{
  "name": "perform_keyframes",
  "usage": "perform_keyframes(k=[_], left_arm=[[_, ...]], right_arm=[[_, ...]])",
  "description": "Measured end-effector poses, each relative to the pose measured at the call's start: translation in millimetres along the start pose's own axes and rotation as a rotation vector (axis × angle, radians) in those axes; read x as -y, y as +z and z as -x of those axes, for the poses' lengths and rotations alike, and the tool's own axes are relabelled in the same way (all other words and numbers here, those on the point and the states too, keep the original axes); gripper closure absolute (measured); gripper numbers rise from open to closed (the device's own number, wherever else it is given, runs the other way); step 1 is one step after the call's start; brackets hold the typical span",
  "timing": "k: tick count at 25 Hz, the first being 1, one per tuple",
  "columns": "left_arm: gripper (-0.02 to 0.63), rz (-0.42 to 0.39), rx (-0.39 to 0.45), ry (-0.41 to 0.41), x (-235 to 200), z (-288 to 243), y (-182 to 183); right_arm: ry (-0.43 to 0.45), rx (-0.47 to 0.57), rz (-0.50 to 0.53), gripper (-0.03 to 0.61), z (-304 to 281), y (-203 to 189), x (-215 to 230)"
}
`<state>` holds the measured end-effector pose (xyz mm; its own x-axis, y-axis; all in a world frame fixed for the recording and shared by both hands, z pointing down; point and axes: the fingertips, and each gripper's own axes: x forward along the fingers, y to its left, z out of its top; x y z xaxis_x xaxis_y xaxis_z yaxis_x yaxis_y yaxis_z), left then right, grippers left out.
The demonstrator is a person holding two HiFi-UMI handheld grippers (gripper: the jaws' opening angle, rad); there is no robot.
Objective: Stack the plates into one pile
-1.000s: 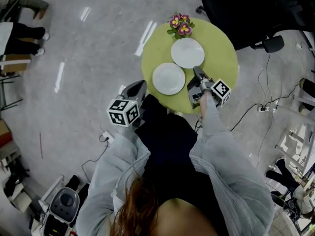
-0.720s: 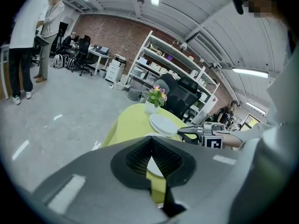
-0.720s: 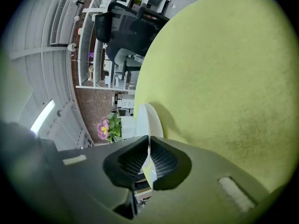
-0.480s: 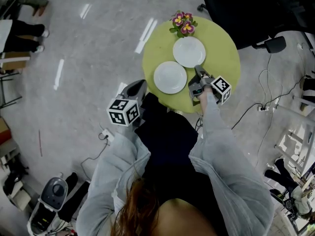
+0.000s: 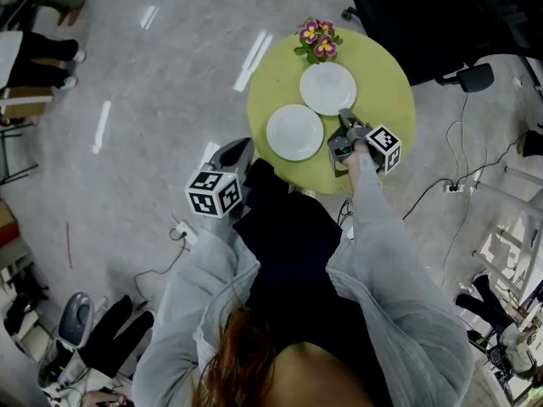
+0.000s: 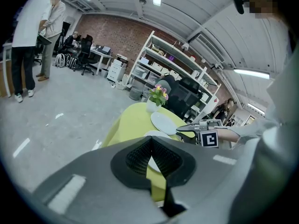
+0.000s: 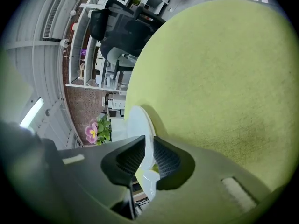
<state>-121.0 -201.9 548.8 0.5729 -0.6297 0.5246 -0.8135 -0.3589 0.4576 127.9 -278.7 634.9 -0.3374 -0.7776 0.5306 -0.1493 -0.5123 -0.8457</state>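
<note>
Two white plates lie side by side on the round green table (image 5: pixel 386 83): a far plate (image 5: pixel 327 88) and a near plate (image 5: pixel 294 131). My right gripper (image 5: pixel 344 117) is at the far plate's near rim. In the right gripper view the far plate (image 7: pixel 139 122) is seen edge-on, its rim in the narrow gap between the right gripper's (image 7: pixel 149 141) jaws, which are opening; the pads do not visibly press on it. My left gripper (image 5: pixel 242 147) hangs off the table's near-left edge. In its own view the left gripper (image 6: pixel 150 146) is shut and empty, facing both plates (image 6: pixel 163 122).
A pot of pink flowers (image 5: pixel 316 41) stands at the table's far edge, just beyond the far plate. A black office chair (image 5: pixel 441 15) is at the back right. Cables (image 5: pixel 450 185) run over the floor at right. People stand at far left (image 5: pixel 34 58).
My right gripper has edged a little forward onto the far plate's rim and tilted slightly. The left gripper has stayed put. Both plates lie where they were.
</note>
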Motion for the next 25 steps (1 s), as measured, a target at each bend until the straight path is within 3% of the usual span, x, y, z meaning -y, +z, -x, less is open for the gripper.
perform_keyframes(k=[6,9,14,18,25], left_arm=[[0.595,-0.001,0.005,-0.001,2.2,2.3,0.0],[0.595,-0.003,0.003,-0.001,3.8,1.7,-2.6],[0.595,-0.009,0.002,-0.009,8.8,3.1,-5.5],[0.595,-0.014,0.013,-0.014,11.3,6.2,-5.3],[0.595,-0.023,0.041,-0.007,15.3,15.2,-3.2]], right_arm=[[0.012,-0.007,-0.001,0.486,0.5,-1.0,-5.6],[0.027,-0.02,0.005,0.409,-1.1,-0.6,-14.6],[0.05,-0.048,0.047,0.2,-6.5,-1.2,-37.5],[0.006,-0.062,0.1,0.121,-7.1,-6.0,-41.6],[0.077,-0.103,0.166,0.106,16.9,-17.2,-48.7]])
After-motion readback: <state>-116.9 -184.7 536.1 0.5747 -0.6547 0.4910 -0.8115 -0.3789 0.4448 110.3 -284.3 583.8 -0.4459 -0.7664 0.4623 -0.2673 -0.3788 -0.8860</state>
